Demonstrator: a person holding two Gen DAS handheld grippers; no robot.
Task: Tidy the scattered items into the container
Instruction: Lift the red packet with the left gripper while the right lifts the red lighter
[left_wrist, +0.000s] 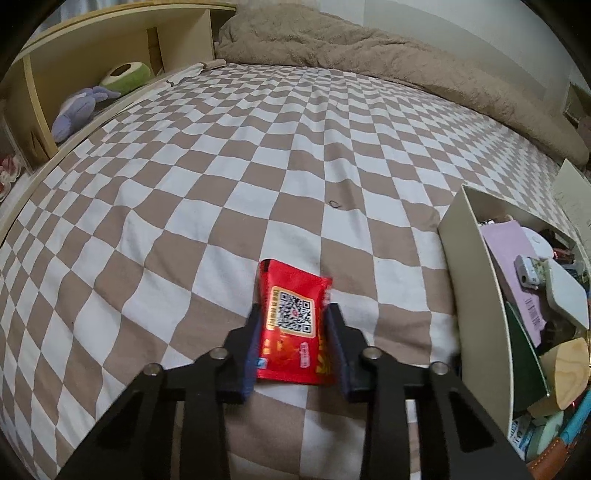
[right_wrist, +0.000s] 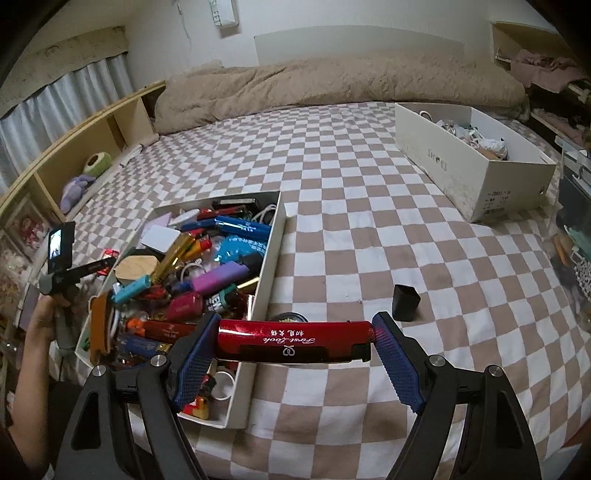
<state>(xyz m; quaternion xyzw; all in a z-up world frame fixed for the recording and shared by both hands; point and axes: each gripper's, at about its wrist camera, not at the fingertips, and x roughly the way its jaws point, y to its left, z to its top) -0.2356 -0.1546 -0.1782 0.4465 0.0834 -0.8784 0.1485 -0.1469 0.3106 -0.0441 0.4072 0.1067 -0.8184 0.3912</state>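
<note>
My left gripper (left_wrist: 293, 314) is shut on a red snack packet (left_wrist: 291, 321) with a QR code, holding it just above the checkered bed sheet, left of the cream container (left_wrist: 476, 280). My right gripper (right_wrist: 293, 339) is shut on a long glossy red case (right_wrist: 291, 341) with white lettering, held crosswise over the right rim of the same container (right_wrist: 271, 258), which is filled with several lighters, tubes and small items. The left gripper and the hand holding it also show in the right wrist view (right_wrist: 79, 271), at the container's left side. A small black cap (right_wrist: 405, 302) lies on the sheet to the right.
A white shoe box (right_wrist: 476, 173) with clutter stands at the back right. A beige duvet (right_wrist: 332, 85) lies across the bed's far end. A wooden headboard shelf (left_wrist: 88, 62) with plush toys (left_wrist: 81, 110) runs along the left. A small round gold-topped item (right_wrist: 290, 317) lies behind the case.
</note>
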